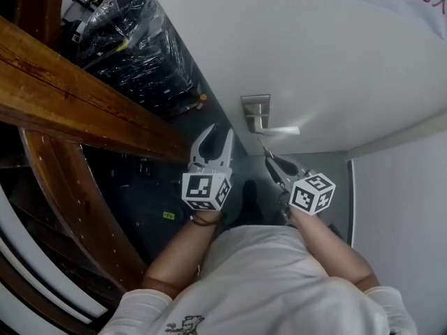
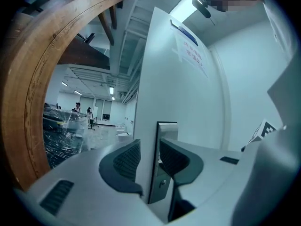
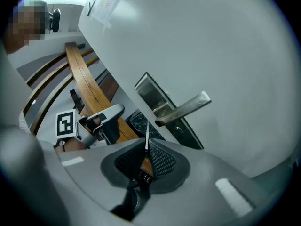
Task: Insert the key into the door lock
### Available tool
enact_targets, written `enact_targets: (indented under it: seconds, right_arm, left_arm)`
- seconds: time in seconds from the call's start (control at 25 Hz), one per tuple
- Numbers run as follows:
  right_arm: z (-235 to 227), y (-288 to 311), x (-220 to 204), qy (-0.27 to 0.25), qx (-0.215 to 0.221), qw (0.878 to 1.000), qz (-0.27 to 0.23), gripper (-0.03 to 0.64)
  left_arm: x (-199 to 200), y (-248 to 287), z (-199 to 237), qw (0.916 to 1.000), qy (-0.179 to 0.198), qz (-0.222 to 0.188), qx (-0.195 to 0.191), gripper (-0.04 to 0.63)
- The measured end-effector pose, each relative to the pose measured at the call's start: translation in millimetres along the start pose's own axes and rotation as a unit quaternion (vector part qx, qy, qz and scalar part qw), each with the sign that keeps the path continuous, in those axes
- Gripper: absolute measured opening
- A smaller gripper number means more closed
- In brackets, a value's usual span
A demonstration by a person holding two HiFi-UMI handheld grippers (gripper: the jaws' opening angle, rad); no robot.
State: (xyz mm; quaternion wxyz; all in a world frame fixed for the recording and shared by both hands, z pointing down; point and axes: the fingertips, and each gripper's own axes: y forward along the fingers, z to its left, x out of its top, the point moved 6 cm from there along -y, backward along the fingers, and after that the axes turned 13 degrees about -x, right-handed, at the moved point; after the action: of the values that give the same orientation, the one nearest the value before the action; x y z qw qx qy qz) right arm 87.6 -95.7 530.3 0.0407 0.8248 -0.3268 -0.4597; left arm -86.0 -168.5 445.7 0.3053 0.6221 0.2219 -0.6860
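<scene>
A wooden beam point(image 1: 84, 110) and plastic-wrapped goods point(image 1: 133, 40) crowd the left of the white door point(image 1: 335, 68), at whose free edge the left gripper point(image 1: 219, 131) points with jaws wide and empty, while the right gripper point(image 3: 146, 149) pinches the key point(image 3: 146, 138) near the lock plate point(image 3: 155, 98), below the lever handle point(image 3: 186, 106).

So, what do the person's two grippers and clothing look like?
Both are light grey two-finger tools. The left gripper and the right gripper each carry a white cube with black square markers. Their fingers have dark ribbed pads. The person wears a white shirt whose sleeves leave the forearms bare.
</scene>
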Motion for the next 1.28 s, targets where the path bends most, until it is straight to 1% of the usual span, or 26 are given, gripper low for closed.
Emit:
enact_targets:
  seconds: [0.12, 0.24, 0.48, 0.76, 0.96, 1.28]
  right_arm:
    - [-9.1, 17.5, -10.9, 0.018, -0.008, 1.000, 0.019, 0.026]
    - [-24.3, 32.0, -20.0, 0.053, -0.022, 0.998, 0.033, 0.026]
    - [-55.1, 54.0, -28.5, 0.111, -0.049, 0.992, 0.039, 0.026]
    - [-65.3, 70.5, -31.3, 0.160, -0.045, 0.986, 0.027, 0.026]
    - [-68.0, 79.1, -36.7, 0.183, -0.042, 0.982, 0.032, 0.025]
    - [-61.7, 76.4, -36.3, 0.227, -0.030, 0.973, 0.019, 0.025]
  left_arm:
    - [-3.1, 14.7, 16.9, 1.0000, -0.001, 0.006, -0.006, 0.115]
    - [-5.4, 28.8, 30.8, 0.9998, -0.004, 0.012, -0.012, 0.117]
    - [-10.2, 53.5, 43.9, 0.9993, 0.005, 0.021, -0.032, 0.124]
    - [-11.1, 55.9, 47.1, 0.9982, 0.005, 0.017, -0.057, 0.124]
    - [-7.8, 57.2, 47.6, 0.9977, -0.005, 0.024, -0.063, 0.124]
    - [-7.2, 58.4, 50.0, 0.9964, -0.008, 0.029, -0.079, 0.123]
